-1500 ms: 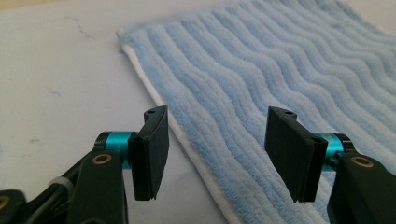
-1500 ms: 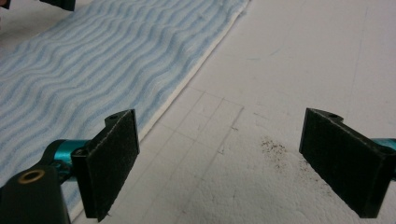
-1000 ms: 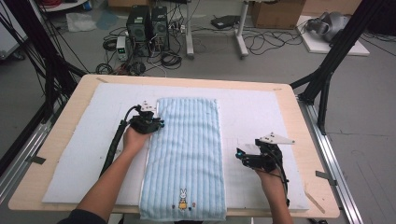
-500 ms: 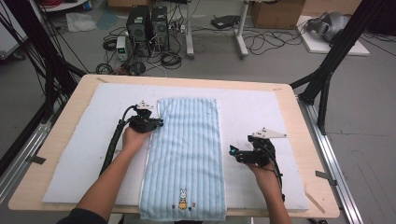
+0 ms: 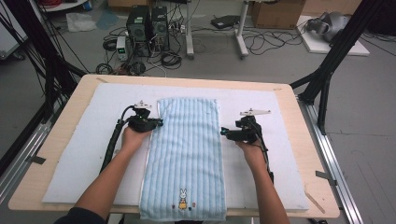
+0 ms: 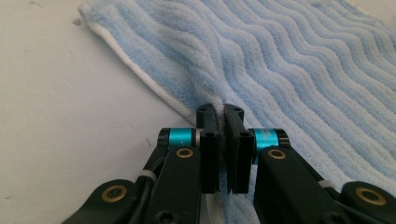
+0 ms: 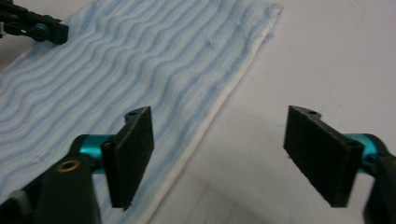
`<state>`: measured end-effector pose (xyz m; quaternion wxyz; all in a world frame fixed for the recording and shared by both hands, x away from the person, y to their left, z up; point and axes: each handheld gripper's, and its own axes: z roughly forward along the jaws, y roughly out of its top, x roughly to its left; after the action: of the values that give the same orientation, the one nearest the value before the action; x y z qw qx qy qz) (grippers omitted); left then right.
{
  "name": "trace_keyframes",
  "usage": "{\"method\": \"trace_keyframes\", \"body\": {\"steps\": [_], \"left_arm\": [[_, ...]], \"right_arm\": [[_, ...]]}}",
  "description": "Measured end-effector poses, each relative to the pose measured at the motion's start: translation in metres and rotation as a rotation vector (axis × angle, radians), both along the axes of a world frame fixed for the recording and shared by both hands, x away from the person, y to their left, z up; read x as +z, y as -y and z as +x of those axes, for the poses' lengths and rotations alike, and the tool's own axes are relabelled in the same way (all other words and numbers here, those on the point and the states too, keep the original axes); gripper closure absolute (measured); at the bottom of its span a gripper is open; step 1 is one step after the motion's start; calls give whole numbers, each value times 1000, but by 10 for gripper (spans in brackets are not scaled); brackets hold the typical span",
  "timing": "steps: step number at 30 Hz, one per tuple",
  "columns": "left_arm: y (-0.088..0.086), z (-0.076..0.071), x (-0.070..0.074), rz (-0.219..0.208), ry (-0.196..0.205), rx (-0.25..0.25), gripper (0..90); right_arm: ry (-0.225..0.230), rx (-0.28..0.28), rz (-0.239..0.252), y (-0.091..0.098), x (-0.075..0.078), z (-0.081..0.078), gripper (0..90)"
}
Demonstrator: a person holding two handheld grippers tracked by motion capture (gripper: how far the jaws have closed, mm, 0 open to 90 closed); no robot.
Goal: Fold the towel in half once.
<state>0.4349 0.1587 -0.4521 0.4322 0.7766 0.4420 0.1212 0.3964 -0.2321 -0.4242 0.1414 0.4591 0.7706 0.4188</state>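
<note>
Blue-and-white striped terry towel [image 5: 187, 154] lies flat on the white mat [image 5: 79, 154] over the wooden tabletop [image 5: 56, 140] in the high view, its long axis running away from the person, rabbit emblem at the near end. Left gripper [image 5: 158, 123] meets its left edge, right gripper [image 5: 225, 134] its right. In the left gripper view, the fingers [image 6: 208, 140] are pressed together, pinching the towel's edge. In the right gripper view, the fingers [image 7: 130, 154] are spread astride the hem, having just been closing.
</note>
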Motion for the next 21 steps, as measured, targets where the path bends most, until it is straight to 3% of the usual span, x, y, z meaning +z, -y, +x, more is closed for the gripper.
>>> {"method": "trace_keyframes", "body": {"steps": [6, 10, 14, 16, 21], "left_arm": [[-2, 1, 0, -11, -11, 2, 852], [-2, 1, 0, -18, -18, 4, 851], [-3, 1, 0, -29, -24, 7, 852], [-4, 2, 0, -38, -28, 10, 853], [-12, 4, 4, -81, -24, 28, 853]], "right_arm": [[-46, 28, -40, -26, -7, 24, 439], [-84, 12, -92, -37, -16, 33, 531], [-59, 1, -147, -40, -17, 34, 737], [-66, 9, -144, -39, -17, 34, 837], [-49, 46, -178, -43, -14, 35, 873]]}}
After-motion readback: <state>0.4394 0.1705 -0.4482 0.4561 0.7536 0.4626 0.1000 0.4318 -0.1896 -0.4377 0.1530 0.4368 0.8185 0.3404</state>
